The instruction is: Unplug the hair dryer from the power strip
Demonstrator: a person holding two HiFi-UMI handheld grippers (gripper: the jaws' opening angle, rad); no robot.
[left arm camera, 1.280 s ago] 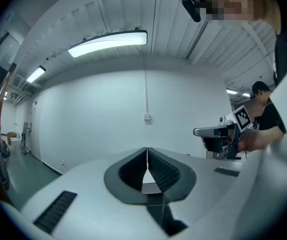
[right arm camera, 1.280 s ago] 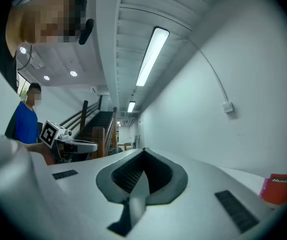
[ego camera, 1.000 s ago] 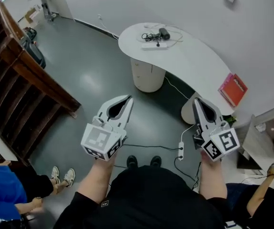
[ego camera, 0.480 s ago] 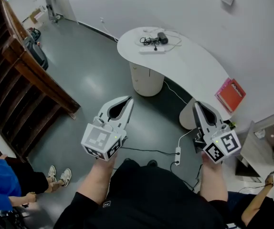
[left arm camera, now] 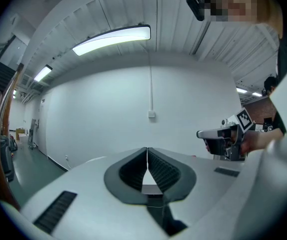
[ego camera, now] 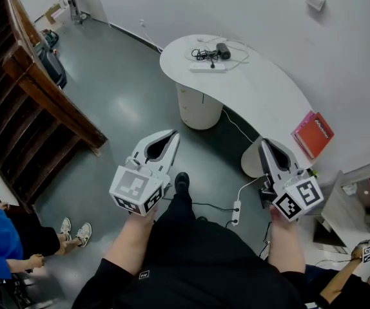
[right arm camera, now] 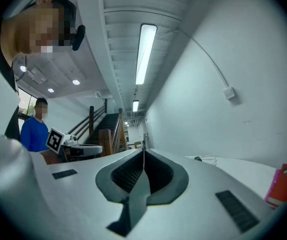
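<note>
Since left gripper (ego camera: 171, 136) and right gripper (ego camera: 265, 143) are both closed empty, hair dryer (ego camera: 222, 49) sits at the table (ego camera: 262, 98) far end by the power strip (ego camera: 208, 68); I'd pinch the rigid plug, not floppy cord (ego camera: 202, 53).

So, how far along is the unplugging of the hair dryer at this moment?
Done: nothing yet. The hair dryer lies on the table beside the power strip, with its cord bunched there; the plug is too small to make out. In hand: nothing. The left gripper and right gripper are shut and empty, over the floor, far short of the table. Left: reach the table, grip the plug, pull it out.
</note>
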